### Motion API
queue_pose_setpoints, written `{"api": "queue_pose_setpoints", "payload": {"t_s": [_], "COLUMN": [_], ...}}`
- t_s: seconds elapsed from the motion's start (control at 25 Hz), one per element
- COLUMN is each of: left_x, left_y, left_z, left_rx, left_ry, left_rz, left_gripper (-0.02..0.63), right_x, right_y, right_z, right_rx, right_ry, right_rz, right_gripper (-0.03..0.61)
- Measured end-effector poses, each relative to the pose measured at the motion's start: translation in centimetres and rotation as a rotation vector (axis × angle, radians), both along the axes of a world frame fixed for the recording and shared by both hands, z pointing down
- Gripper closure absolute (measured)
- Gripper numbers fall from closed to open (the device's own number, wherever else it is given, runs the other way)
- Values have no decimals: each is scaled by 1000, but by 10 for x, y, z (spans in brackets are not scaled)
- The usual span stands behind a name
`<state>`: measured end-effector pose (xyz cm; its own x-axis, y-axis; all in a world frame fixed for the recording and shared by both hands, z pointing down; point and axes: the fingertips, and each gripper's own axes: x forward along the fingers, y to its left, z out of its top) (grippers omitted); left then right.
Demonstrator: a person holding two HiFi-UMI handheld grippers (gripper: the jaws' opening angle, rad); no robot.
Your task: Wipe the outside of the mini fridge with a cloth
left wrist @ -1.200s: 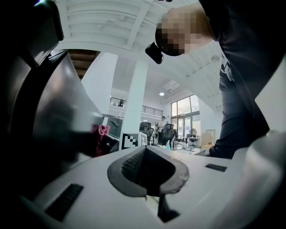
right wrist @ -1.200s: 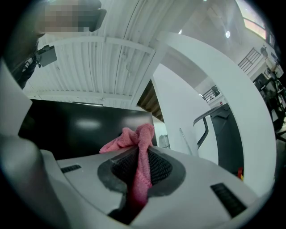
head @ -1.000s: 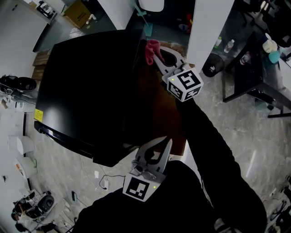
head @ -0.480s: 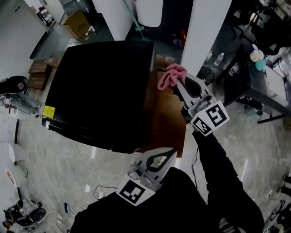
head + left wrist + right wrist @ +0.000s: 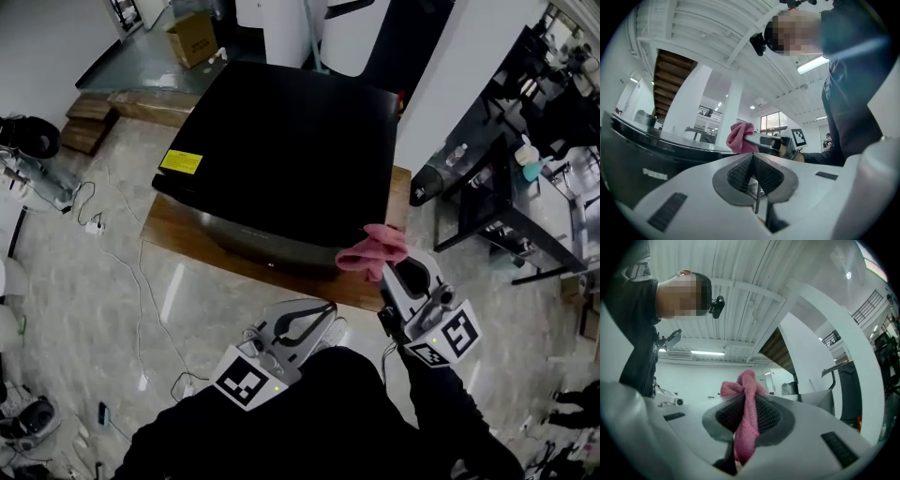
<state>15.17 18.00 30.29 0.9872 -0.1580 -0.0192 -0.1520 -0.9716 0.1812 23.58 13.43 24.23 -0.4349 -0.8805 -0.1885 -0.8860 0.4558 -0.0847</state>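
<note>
The black mini fridge [image 5: 286,155] stands on a wooden platform in the head view, with a yellow label [image 5: 180,162] on its top. My right gripper [image 5: 384,272] is shut on the pink cloth [image 5: 372,251], holding it at the fridge's near right corner. In the right gripper view the cloth [image 5: 747,401] runs up between the shut jaws and bunches above them. My left gripper [image 5: 322,312] is shut and holds nothing, low near my body, apart from the fridge. The left gripper view shows the fridge [image 5: 642,159], the cloth [image 5: 739,137] and the right gripper [image 5: 771,140] beyond its own shut jaws.
The wooden platform [image 5: 375,292] juts out under the fridge. Cables [image 5: 117,258] trail over the floor at left. A black table [image 5: 487,202] with bottles stands at right, a white pillar [image 5: 450,84] behind the fridge, a cardboard box [image 5: 192,33] at the back.
The right gripper has carried the cloth from the fridge's far right corner along its side to the near corner. The head view has swung round the fridge. The left gripper stays shut.
</note>
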Motion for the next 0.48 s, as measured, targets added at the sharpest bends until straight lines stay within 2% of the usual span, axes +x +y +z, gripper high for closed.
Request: {"api": "queue_pose_setpoints", "payload": {"t_s": [0.16, 0.32, 0.48], "left_x": [-104, -191, -278], "left_y": [-27, -46, -66], "left_z": [4, 12, 15], "left_rx": [9, 50, 57], "left_ry": [-9, -28, -24], "left_rz": [-112, -217, -331], "left_gripper": [607, 607, 607], "right_x": [-106, -201, -299], "right_y": [-1, -5, -22], "right_z": [5, 22, 35], "right_rx": [-15, -51, -80], "right_ry": [45, 36, 41], "right_rz": [-70, -181, -281], "right_gripper": [522, 522, 522]}}
